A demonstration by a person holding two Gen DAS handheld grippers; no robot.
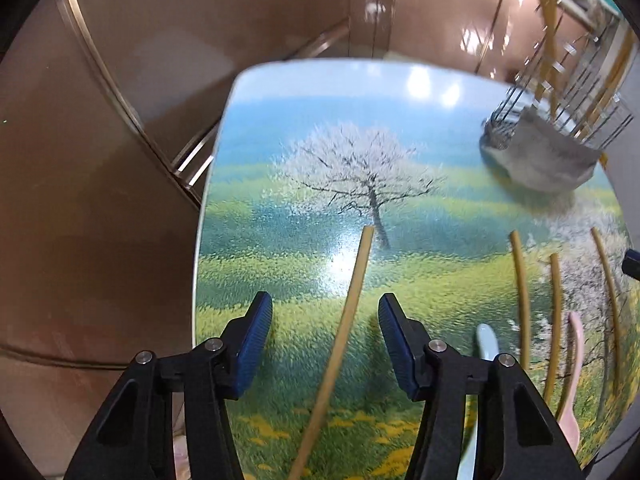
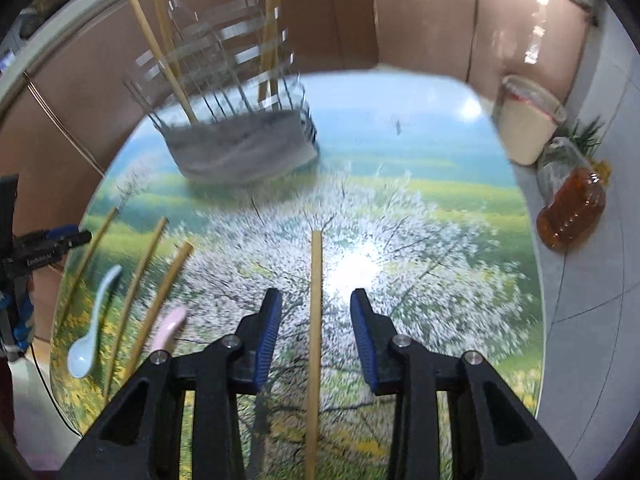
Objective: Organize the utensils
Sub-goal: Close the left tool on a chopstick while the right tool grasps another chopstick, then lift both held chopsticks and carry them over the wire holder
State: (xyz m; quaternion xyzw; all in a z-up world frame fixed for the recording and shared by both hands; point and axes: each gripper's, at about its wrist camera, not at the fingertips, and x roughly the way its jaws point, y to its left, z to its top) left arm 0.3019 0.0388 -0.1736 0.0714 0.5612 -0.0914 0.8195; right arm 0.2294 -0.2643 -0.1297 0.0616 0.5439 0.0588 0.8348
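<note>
Each chopstick is straddled lengthwise so the pads can pinch it. The left gripper (image 1: 325,326) stands half-open over one chopstick (image 1: 348,320) near the table's (image 1: 224,160) left edge. The right gripper (image 2: 316,320), narrower, brackets another chopstick (image 2: 315,320) mid-table. Neither is gripped. The wire holder (image 2: 240,136) waits at the far edge.

L gripper (image 1: 325,322): two black plastic arms w/ triangular cut-outs; round silver screws at the pivots, two per side; fingers (image 1: 254,344) capped w/ ribbed blue pads. R gripper (image 2: 316,320): same build; black linkages, silver screw heads, blue ribbed pads on its fingers (image 2: 268,340). Seen from the R cam at far left, the L unit shows black body w/ small white lettering, too blurred to read; blue parts; thin cable below.
</note>
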